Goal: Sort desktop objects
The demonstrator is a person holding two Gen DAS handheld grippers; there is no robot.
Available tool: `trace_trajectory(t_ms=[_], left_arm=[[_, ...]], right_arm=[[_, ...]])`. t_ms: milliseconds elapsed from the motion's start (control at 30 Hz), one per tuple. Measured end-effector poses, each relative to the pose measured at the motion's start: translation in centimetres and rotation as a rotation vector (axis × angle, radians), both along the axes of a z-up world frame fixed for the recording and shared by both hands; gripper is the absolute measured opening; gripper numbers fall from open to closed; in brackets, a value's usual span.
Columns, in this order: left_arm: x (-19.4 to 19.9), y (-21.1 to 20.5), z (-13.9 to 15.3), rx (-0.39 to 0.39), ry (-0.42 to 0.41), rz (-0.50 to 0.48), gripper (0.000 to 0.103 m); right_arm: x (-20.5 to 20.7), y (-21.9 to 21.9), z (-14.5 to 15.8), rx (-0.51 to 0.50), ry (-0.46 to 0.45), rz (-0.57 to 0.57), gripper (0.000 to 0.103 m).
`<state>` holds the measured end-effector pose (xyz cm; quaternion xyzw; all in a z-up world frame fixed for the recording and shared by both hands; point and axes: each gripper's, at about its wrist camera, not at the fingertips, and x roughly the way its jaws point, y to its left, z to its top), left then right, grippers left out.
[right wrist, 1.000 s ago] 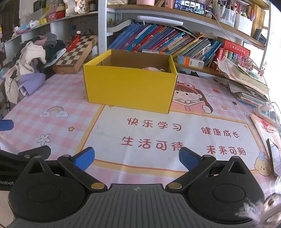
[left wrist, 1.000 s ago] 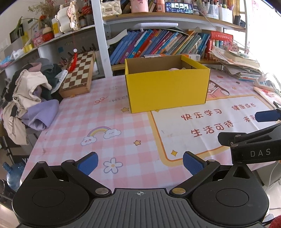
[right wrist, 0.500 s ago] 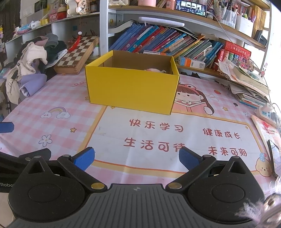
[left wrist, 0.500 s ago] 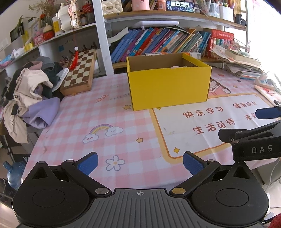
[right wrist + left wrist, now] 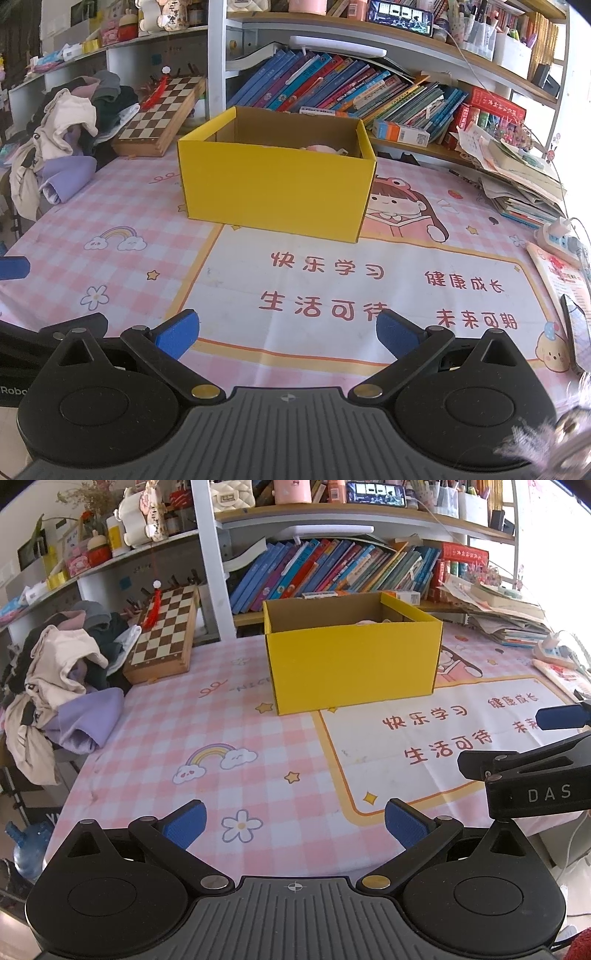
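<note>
A yellow cardboard box [image 5: 352, 668] stands open-topped on the pink checked table mat [image 5: 207, 746]; it also shows in the right wrist view [image 5: 275, 192]. A pale pink thing [image 5: 319, 148] lies inside it, mostly hidden. My left gripper [image 5: 295, 823] is open and empty, low over the near table edge. My right gripper [image 5: 288, 332] is open and empty, over the white printed part of the mat [image 5: 369, 288]. Each gripper shows at the edge of the other's view.
A folded chessboard [image 5: 164, 635] leans at the back left next to a pile of clothes [image 5: 59, 679]. Bookshelves [image 5: 351, 92] run behind the box. Stacked papers [image 5: 517, 177], a power strip [image 5: 557, 240] and a phone [image 5: 576, 332] lie at the right.
Both grippers have drawn back a little from the yellow box, which looks slightly smaller and higher in view. Both stay open and empty.
</note>
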<state>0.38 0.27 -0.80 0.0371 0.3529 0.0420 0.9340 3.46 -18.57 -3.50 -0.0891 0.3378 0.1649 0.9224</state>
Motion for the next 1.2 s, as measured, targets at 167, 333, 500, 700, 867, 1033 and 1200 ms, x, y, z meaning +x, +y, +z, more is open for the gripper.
trace_trajectory(t_ms=[167, 333, 500, 700, 867, 1033, 1200], left_arm=[[0.08, -0.03, -0.04, 0.000, 0.003, -0.002, 0.103], [0.10, -0.02, -0.07, -0.002, 0.004, -0.003, 0.103], [0.19, 0.04, -0.10, -0.005, 0.007, -0.005, 0.103], [0.29, 0.02, -0.14, -0.005, 0.009, -0.007, 0.103], [0.26, -0.02, -0.16, -0.011, 0.006, -0.022, 0.103], [0.09, -0.52, -0.06, 0.006, -0.010, -0.043, 0.103], [0.21, -0.63, -0.06, 0.003, -0.012, -0.049, 0.103]], right_arm=[[0.19, -0.33, 0.10, 0.001, 0.000, 0.002, 0.103], [0.45, -0.77, -0.01, 0.002, 0.000, 0.010, 0.103], [0.54, -0.80, 0.03, 0.000, 0.002, 0.010, 0.103], [0.62, -0.82, -0.02, -0.001, 0.005, 0.009, 0.103], [0.67, -0.76, -0.08, -0.003, 0.007, 0.009, 0.103], [0.70, -0.69, -0.17, -0.005, 0.009, 0.009, 0.103], [0.81, -0.69, -0.24, -0.006, 0.013, 0.007, 0.103]])
